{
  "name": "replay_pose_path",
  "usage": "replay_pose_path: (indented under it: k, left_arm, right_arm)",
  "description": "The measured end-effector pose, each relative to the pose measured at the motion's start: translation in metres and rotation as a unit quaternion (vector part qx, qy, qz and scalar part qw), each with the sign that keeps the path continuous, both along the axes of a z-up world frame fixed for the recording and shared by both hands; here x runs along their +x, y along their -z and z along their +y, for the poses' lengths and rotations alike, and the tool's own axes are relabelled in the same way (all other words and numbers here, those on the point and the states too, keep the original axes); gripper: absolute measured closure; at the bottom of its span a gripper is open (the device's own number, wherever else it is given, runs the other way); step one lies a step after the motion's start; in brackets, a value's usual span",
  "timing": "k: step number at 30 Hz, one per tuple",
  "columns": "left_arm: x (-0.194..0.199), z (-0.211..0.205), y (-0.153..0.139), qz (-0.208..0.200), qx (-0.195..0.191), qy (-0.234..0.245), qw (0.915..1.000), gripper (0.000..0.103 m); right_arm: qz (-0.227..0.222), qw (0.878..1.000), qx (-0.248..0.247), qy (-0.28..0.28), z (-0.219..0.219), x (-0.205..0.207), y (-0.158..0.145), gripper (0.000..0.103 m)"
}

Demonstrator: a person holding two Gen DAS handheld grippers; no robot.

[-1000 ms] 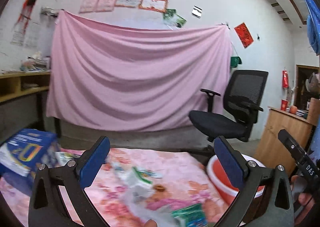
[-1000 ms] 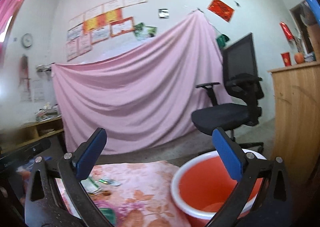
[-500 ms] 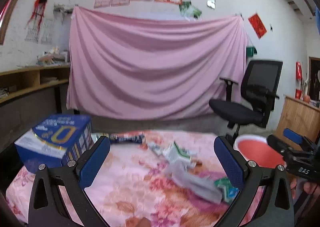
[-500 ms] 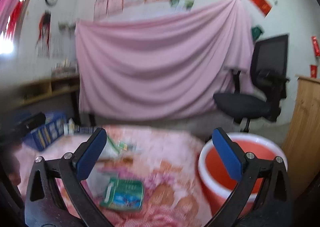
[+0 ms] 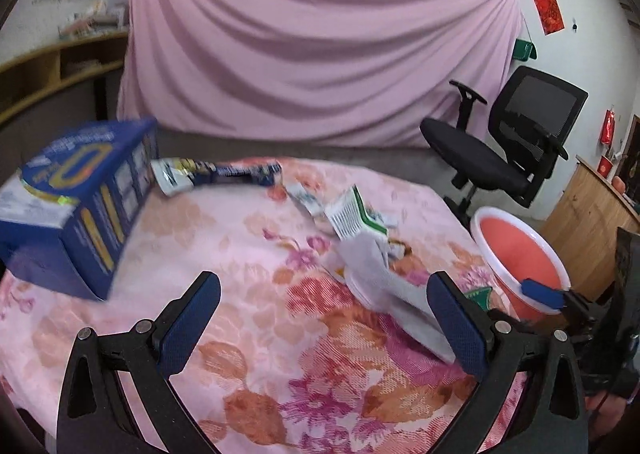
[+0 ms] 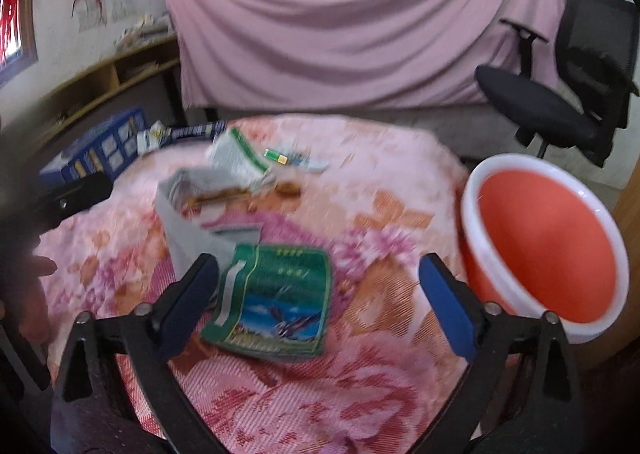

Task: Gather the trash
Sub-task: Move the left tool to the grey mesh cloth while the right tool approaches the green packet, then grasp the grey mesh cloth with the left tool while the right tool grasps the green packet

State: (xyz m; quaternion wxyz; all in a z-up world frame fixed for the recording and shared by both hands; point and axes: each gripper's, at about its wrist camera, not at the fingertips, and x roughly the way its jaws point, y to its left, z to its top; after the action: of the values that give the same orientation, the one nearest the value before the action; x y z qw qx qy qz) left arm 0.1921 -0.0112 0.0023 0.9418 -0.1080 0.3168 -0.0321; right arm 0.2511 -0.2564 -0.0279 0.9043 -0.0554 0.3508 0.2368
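Observation:
Trash lies scattered on a table with a pink floral cloth (image 5: 248, 326): a green packet (image 6: 276, 302), a grey plastic bag (image 6: 188, 226) (image 5: 384, 278), a white and green carton (image 5: 356, 214) (image 6: 240, 160) and a blue wrapper (image 5: 216, 173). A red basin with a white rim (image 6: 544, 250) (image 5: 520, 254) stands at the table's right edge. My right gripper (image 6: 320, 294) is open just above the green packet. My left gripper (image 5: 324, 318) is open over bare cloth, left of the grey bag.
A blue box (image 5: 76, 202) stands at the table's left. A black office chair (image 5: 508, 146) sits behind the basin, with a wooden cabinet (image 5: 592, 214) to the right. A pink sheet (image 5: 320, 54) covers the back wall. A wooden shelf (image 6: 112, 74) runs along the left.
Both grippers have tilted down towards the table and moved in over it. The green packet now lies between the right gripper's fingers. Both stay open.

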Motion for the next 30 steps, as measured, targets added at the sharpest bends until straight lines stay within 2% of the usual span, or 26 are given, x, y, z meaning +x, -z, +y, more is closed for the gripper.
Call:
replay_pose_path:
  k: [6,8,11,15,18,19,22,26,30]
  left_arm:
    - [0.011,-0.008,0.006,0.031,-0.045,0.048,0.9973,0.019]
    - [0.015,-0.011,0.005,0.039,-0.055,0.059,0.996,0.03]
    - [0.022,-0.015,0.007,0.061,-0.073,0.068,0.9932,0.036]
    - [0.034,-0.016,0.013,0.099,-0.101,0.066,0.9878,0.046]
    - [0.039,-0.015,0.015,0.112,-0.119,0.061,0.9846,0.048]
    - [0.04,-0.015,0.014,0.112,-0.123,0.061,0.9842,0.051]
    - [0.043,-0.017,0.015,0.121,-0.125,0.067,0.9824,0.068]
    - [0.045,-0.016,0.014,0.124,-0.127,0.071,0.9816,0.08]
    - [0.039,-0.018,0.01,0.117,-0.113,0.073,0.984,0.086]
  right_arm:
    - [0.03,0.999,-0.005,-0.029,0.007,0.002,0.005,0.0]
    - [0.035,0.999,-0.009,-0.037,0.011,0.004,0.006,0.0]
    - [0.044,0.998,-0.02,-0.046,0.017,0.006,0.009,0.001]
    - [0.068,0.996,-0.029,-0.055,0.022,0.012,0.016,0.014]
    - [0.078,0.995,-0.021,-0.052,0.019,0.015,0.016,0.014]
    - [0.08,0.995,-0.018,-0.052,0.018,0.016,0.017,0.014]
    - [0.082,0.995,-0.014,-0.052,0.017,0.017,0.017,0.015]
    - [0.072,0.997,-0.02,-0.036,0.01,0.019,0.016,0.015]
    - [0.076,0.997,-0.002,-0.027,0.0,0.024,0.016,0.015]
